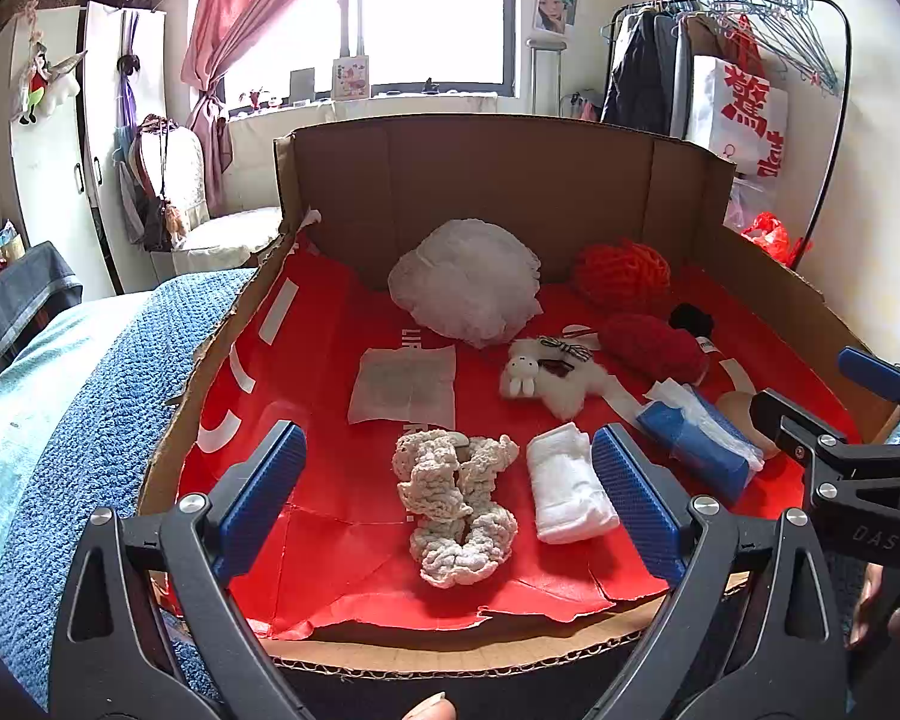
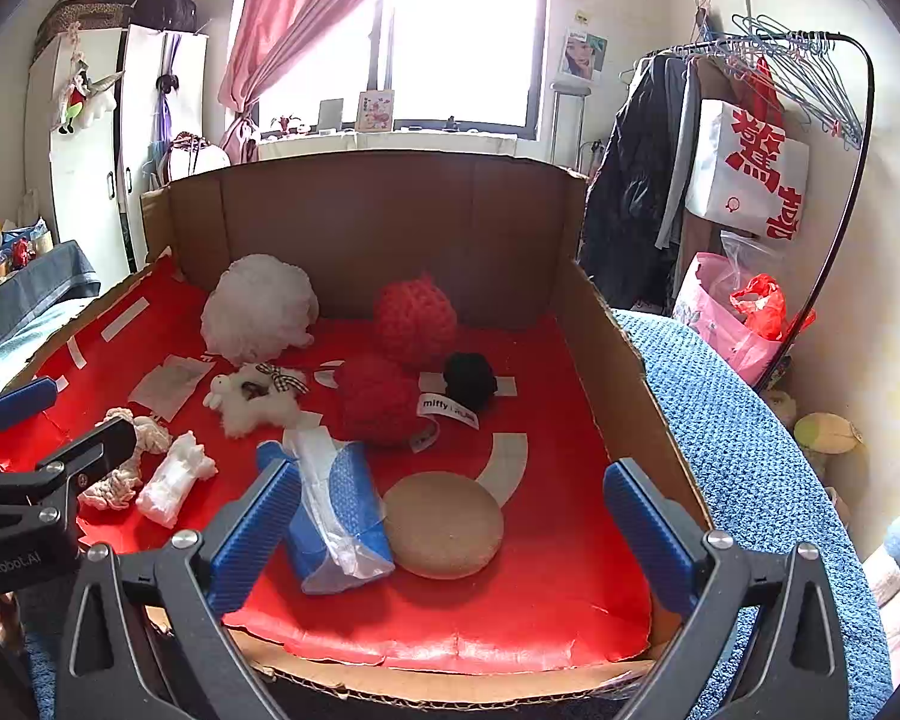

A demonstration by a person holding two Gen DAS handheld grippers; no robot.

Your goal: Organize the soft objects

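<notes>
Both grippers hover at the near edge of the cardboard box (image 1: 510, 180), which sits on a blue blanket (image 1: 78, 396); inside is a red liner (image 1: 330, 540) with the soft objects spread over it.

Left gripper (image 1: 450, 504): jaws spread wide, nothing between them. Directly ahead lie the cream crocheted piece (image 1: 456, 504) and, just beside it on the right, the rolled white cloth (image 1: 570, 492).

Right gripper (image 2: 450, 531): jaws likewise wide apart and empty. Between its fingers in view are the blue tissue pack (image 2: 342, 516) and the tan round pad (image 2: 444, 525), the two touching or very nearly so.

Further back: white fluffy ball (image 1: 468, 288), orange yarn ball (image 1: 621, 273), red yarn ball (image 2: 372, 399), small black ball (image 2: 469, 380), white plush rabbit (image 1: 546, 375), flat white sheet (image 1: 405, 387).

Handling judgement:
- Everything looks light and compressible; nothing fragile.
- Crocheted piece: limp, will sag and dangle. Pinch at the middle, where the loops bunch.
- White cloth: grip across the short width of the roll, or it may unroll.
- Tissue pack: plastic wrap probably slick (loose tissue at the top could pull free); close on the body across its narrow sides.
- Tan pad: low and flat, hard to get under; take it by opposite edges.
- Yarn balls: squeeze through the centre; strands may snag.
</notes>
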